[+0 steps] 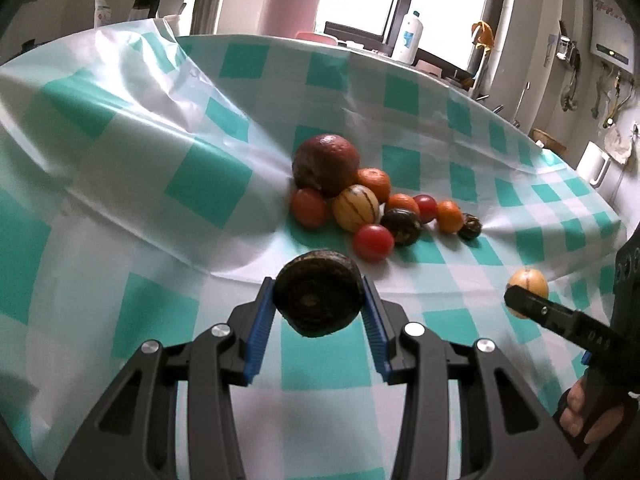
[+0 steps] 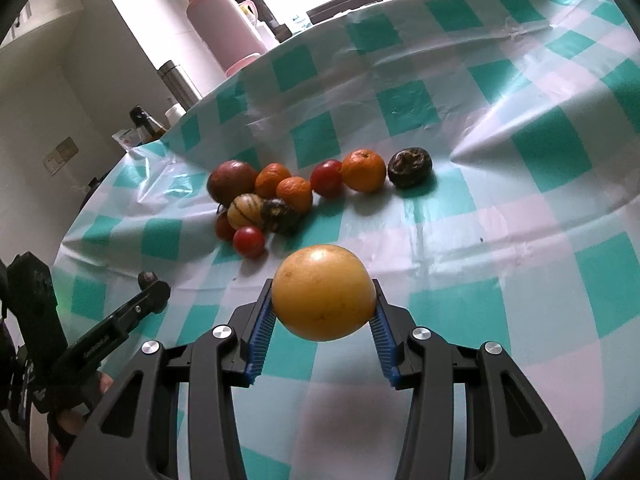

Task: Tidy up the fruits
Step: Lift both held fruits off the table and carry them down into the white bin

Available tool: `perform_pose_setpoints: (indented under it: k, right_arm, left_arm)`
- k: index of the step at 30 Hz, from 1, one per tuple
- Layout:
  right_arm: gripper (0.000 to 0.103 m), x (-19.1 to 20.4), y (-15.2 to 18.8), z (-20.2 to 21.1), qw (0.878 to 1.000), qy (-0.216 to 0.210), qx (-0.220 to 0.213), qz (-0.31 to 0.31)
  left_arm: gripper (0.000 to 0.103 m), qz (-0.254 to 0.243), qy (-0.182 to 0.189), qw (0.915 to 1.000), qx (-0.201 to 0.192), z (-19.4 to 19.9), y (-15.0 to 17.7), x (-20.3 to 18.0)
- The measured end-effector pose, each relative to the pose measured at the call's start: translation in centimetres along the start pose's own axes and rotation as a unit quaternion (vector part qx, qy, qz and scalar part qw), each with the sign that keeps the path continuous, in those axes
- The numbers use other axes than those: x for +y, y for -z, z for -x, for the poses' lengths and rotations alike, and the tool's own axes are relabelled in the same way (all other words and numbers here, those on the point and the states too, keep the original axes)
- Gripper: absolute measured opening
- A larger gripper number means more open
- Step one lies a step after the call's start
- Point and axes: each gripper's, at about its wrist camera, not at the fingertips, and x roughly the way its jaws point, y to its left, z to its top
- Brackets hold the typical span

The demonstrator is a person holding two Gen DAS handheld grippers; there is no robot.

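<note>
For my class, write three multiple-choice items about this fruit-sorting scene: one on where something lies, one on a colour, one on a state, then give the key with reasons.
1. Where is the fruit pile?
A. On the checked tablecloth
B. In a basket
C. On the floor

2. What colour is the fruit in the right gripper?
A. Green
B. Yellow
C. Purple

3. What is the state of the left gripper?
A. Open and empty
B. Shut on a dark fruit
C. Out of view

Key: 1 A, the pile rests on teal-and-white cloth. 2 B, the yellow fruit sits between the blue pads. 3 B, both pads press the dark fruit.

Bare tablecloth (image 2: 500,248) before fruit pile (image 2: 276,196)
</note>
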Motion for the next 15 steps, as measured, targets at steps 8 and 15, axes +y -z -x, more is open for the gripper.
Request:
perform_pose_setpoints:
  k: [8,15]
  right_arm:
    - [0.045,0.9,2.5,2.6,1.0,-0.015,0.003,0.003]
    - [0.045,1.6,5.1,5.6,0.999,-0.022,-0.002,0.023]
  left_arm:
    - [0.043,-0.002,0.015,0.9999,-0.007,2.3,2.0,-1.3]
    - [0.043,-0.035,0.022,0.9991,-0.003,4.1,3.9,-3.6]
